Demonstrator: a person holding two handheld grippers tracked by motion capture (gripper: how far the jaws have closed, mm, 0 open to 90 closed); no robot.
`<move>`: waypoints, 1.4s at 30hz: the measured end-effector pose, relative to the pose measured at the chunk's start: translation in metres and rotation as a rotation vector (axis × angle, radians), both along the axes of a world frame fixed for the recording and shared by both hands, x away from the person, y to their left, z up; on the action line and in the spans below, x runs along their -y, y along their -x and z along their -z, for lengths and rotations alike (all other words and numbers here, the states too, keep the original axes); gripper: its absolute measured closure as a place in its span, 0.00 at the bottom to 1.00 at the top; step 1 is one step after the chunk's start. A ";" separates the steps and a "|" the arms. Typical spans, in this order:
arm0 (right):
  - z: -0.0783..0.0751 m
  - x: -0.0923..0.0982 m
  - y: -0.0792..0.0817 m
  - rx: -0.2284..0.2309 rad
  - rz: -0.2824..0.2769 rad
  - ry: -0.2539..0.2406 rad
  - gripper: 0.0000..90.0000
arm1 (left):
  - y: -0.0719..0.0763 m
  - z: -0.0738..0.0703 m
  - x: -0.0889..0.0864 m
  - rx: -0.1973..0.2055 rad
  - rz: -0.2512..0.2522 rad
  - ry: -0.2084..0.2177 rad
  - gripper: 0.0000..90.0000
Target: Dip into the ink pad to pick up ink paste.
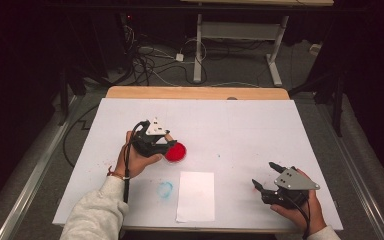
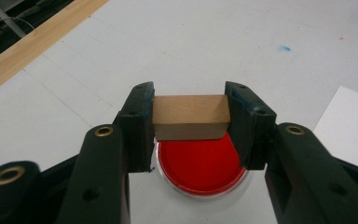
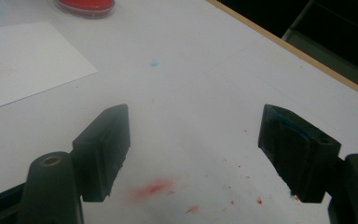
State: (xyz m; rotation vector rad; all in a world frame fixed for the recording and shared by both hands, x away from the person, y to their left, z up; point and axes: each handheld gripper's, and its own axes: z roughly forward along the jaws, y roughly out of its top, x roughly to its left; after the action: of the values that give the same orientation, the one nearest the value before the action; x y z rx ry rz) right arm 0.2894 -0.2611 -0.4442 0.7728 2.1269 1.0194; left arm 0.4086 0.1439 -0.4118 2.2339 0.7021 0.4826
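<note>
Over a red ink dish (image 2: 200, 168) left of centre on the white-covered table (image 1: 260, 125), a wooden stamp block (image 2: 189, 115) sits clamped crosswise in the left gripper (image 2: 189, 128), apparently being inked; pressing it onto the nearby paper sheet (image 1: 195, 196) likely follows, while the right gripper (image 3: 193, 149) rests wide and empty.

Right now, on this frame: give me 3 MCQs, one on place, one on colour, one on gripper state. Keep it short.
1. Where is the wooden block?
A. on the white sheet
B. between the left gripper's jaws, over the dish
C. on the floor

2. What colour is the dish's fill?
A. red
B. green
C. yellow

3. How is the right gripper?
A. shut on paper
B. shut and empty
C. open and empty

Key: 1 B, the jaws press its ends above the dish; 2 A, the fill is bright red; 3 C, its jaws stand wide apart over bare table.
</note>
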 end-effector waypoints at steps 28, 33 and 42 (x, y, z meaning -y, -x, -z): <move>0.002 -0.001 0.000 -0.008 -0.005 0.014 0.29 | -0.015 0.048 0.013 -0.123 0.029 -0.073 0.60; 0.001 0.000 0.000 -0.002 0.001 0.014 0.29 | -0.015 0.048 0.013 -0.126 0.032 -0.080 0.60; 0.000 0.001 -0.001 0.000 0.008 0.013 0.29 | -0.017 0.049 0.010 -0.138 0.037 -0.062 0.60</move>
State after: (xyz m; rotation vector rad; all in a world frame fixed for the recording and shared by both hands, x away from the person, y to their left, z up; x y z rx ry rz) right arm 0.2909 -0.2616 -0.4447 0.7745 2.1272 1.0011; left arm 0.4258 0.1334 -0.4605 2.3517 0.7235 0.3388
